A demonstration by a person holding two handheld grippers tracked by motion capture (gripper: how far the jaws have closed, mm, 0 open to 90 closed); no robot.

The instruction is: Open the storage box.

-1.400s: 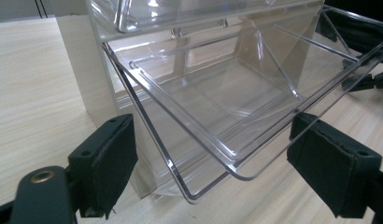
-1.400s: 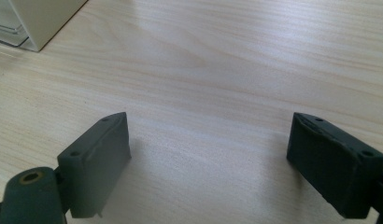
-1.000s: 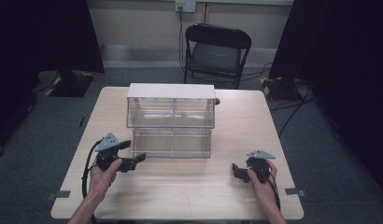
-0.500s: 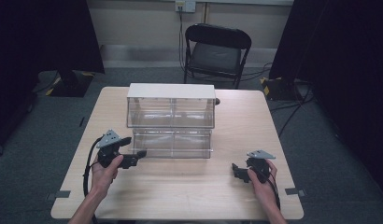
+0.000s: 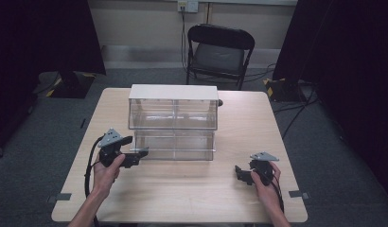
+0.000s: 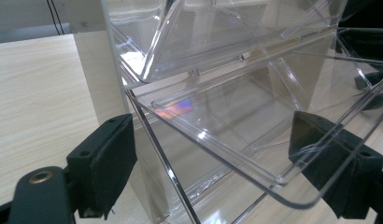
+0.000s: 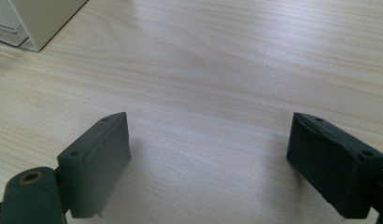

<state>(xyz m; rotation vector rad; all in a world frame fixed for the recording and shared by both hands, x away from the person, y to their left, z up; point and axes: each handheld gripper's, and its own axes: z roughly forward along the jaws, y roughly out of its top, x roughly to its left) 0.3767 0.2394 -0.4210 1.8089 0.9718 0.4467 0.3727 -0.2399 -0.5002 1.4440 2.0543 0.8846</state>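
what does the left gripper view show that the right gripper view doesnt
Left gripper view: the clear bins, tilted, with the lower bin's rim between the open left gripper jaws.
Right gripper view: the open right gripper over bare wood, with nothing between its jaws.
Both: the wooden table and the cabinet's cream side wall.

The worktop [image 5: 182, 194] is a light wood-grain rectangle with rounded corners, standing on grey carpet. Directly on it, toward the far middle, stands a clear plastic drawer unit [image 5: 173, 113] with a pale top and pale side walls; its two tiers of transparent bins face the near edge, and the lower tier juts forward of the upper. A small dark object [image 5: 221, 102] lies on the wood just beside the unit's far right corner, too small to identify.
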